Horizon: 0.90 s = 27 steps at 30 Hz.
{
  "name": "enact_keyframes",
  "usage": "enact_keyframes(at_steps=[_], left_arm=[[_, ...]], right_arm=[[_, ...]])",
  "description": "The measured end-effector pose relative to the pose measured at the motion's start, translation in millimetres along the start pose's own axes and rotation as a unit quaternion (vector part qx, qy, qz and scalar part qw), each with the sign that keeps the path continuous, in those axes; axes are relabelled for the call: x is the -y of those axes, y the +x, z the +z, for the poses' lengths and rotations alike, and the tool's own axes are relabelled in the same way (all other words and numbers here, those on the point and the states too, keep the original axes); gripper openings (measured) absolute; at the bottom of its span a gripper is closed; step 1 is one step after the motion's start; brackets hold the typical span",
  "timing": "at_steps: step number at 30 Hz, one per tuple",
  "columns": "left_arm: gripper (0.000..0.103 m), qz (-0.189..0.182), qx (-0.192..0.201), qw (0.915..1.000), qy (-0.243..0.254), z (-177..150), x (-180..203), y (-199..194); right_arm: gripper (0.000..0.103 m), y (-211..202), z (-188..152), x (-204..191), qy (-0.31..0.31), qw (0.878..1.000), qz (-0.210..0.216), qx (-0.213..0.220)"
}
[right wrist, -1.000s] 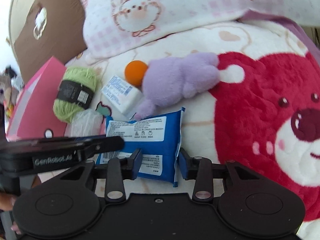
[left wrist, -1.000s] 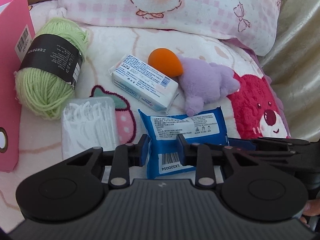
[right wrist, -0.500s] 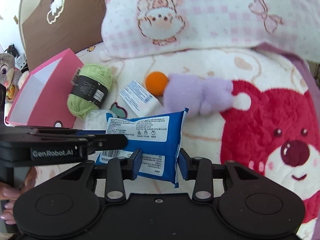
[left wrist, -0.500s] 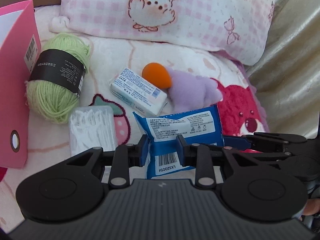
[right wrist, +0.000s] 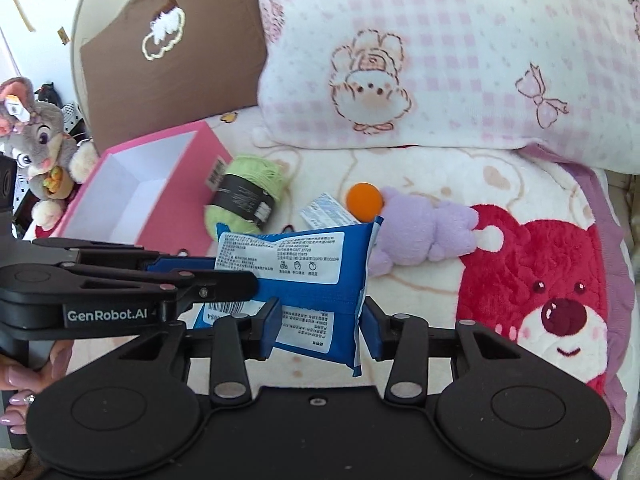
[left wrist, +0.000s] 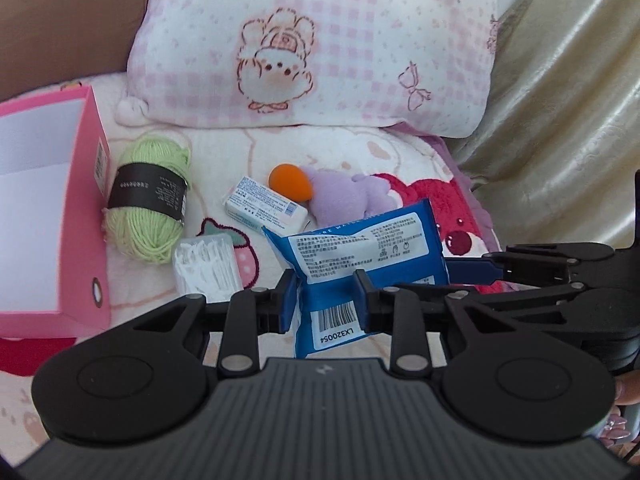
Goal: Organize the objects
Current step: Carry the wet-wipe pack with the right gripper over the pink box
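Bed (right wrist: 440, 168) with a bear blanket (right wrist: 560, 280).
On it: pillow (left wrist: 340, 48), pink box (left wrist: 84, 220), yarn (left wrist: 148, 200), floss picks (left wrist: 208, 268), soap (left wrist: 264, 208), orange sponge (left wrist: 290, 181), purple plush (right wrist: 432, 228).

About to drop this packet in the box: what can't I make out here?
Pink box: left wrist view, interior cut off by the left edge.
White bar packet: right wrist view, mostly behind the blue packet.
Floss-pick case: right wrist view, hidden behind the left gripper and packet.

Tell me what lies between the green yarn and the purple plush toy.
A white soap box and an orange sponge, seen best from the left wrist.
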<state>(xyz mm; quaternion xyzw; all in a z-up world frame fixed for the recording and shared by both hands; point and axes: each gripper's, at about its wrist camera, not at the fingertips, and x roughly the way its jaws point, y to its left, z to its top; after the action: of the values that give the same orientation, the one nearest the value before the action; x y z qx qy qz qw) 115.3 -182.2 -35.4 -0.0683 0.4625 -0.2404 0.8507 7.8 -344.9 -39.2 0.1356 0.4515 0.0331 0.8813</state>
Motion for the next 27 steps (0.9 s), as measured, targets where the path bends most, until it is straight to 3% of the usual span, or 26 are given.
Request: enact_keyframes(at_steps=[14,27], left_arm=[[0.029,0.008,-0.001,0.9995,0.029,-3.4,-9.8,-85.2],[0.031,0.031,-0.007,0.9992,0.023,-28.7,-50.3,-146.9]], right_arm=[[0.050,-49.6,-5.4,-63.1,-0.016,0.999,0.030,0.007],[0.056,-51.7,-11.8,-139.4,-0.046,0.997,0.055,-0.008]])
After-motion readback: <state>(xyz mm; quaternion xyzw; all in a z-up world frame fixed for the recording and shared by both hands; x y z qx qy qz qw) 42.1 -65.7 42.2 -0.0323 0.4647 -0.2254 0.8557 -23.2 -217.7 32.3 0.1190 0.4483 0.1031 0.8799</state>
